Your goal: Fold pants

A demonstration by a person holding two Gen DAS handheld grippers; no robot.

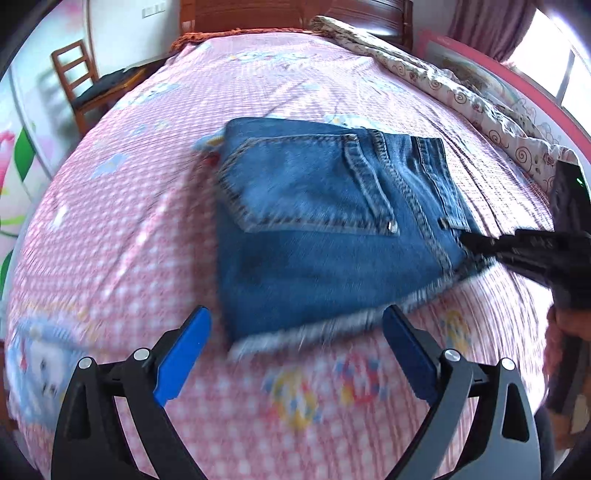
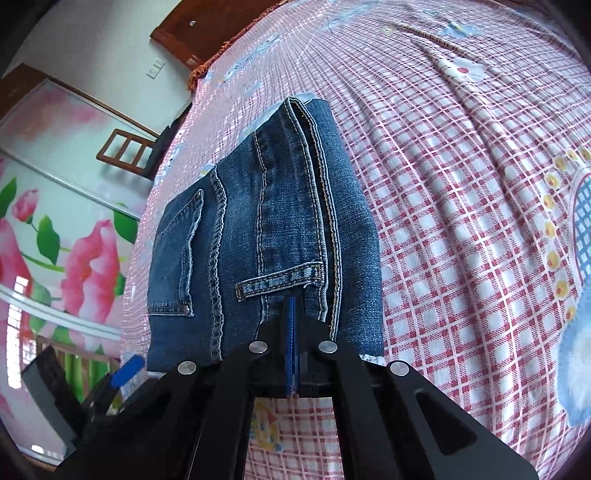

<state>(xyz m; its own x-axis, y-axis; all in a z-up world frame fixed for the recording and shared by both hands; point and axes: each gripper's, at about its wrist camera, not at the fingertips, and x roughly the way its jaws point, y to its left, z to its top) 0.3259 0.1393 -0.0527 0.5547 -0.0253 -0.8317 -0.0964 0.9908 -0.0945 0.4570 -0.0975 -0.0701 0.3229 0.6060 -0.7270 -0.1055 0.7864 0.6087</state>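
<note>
Blue denim pants (image 1: 317, 225) lie folded into a compact stack on the pink checked bedsheet (image 1: 129, 229), back pocket up and frayed hems toward me. My left gripper (image 1: 297, 325) is open and empty, its blue pads just in front of the frayed hem edge. My right gripper (image 2: 293, 314) is shut on the waistband edge of the pants (image 2: 266, 229), just below a belt loop. It also shows in the left wrist view (image 1: 476, 242), at the stack's right corner.
A rolled floral quilt (image 1: 454, 85) lies along the bed's right side by a pink rail. A wooden headboard (image 1: 288, 14) stands at the far end. A wooden chair (image 1: 85, 85) stands left of the bed. A flowered wall panel (image 2: 55, 240) is beyond it.
</note>
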